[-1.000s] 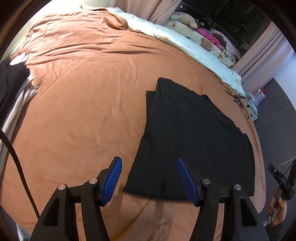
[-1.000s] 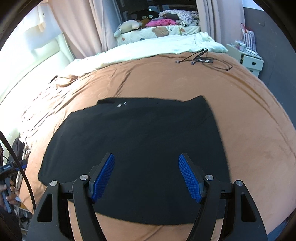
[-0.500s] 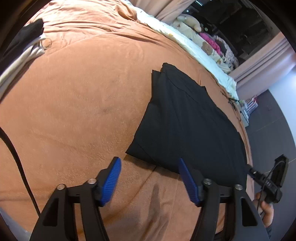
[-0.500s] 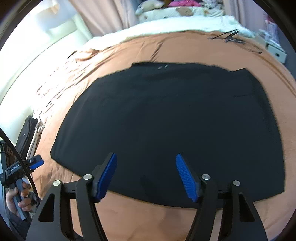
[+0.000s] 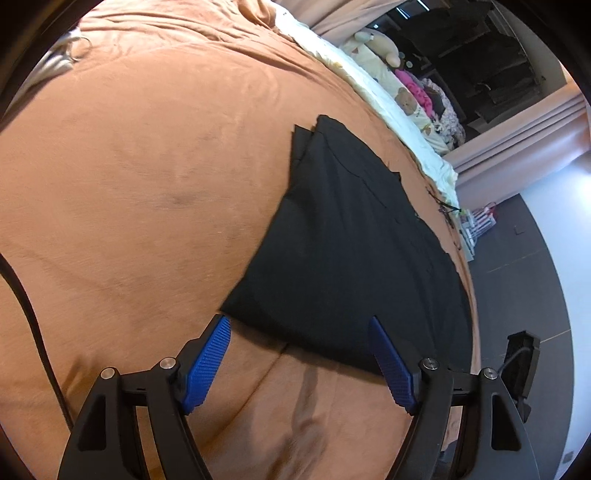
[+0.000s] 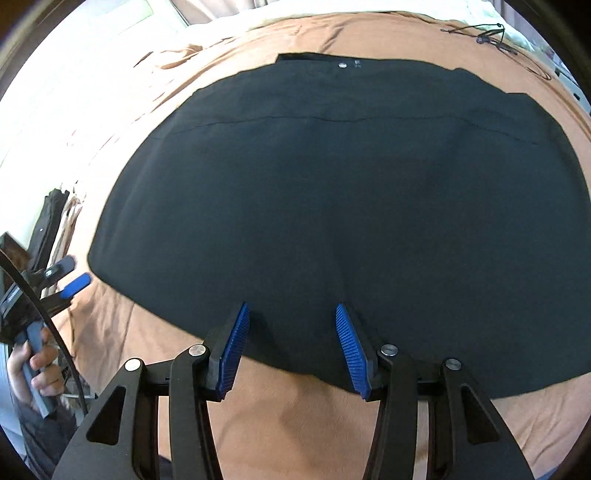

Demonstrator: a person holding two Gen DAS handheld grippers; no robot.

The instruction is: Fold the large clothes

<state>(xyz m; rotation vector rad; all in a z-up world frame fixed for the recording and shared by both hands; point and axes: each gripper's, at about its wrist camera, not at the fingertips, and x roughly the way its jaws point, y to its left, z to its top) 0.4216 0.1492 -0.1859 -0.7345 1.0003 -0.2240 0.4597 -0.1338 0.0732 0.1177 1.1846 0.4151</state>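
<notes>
We bring the left gripper (image 5: 299, 326), jaws opening and empty, to the near corner of the flat black fabric garment (image 6: 332, 206) on the rust-brown bedspread (image 5: 147, 184), while the right gripper (image 6: 291, 312), jaws closing, straddles its near hem to pinch it for a fold.

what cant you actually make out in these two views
- Left wrist view: the black garment has its near right hem hidden behind the left gripper finger.
- Right wrist view: the garment's right side is cut off by the lens rim; whether the closing right gripper touches the cloth is unclear.
- Cables too small to identify.
</notes>
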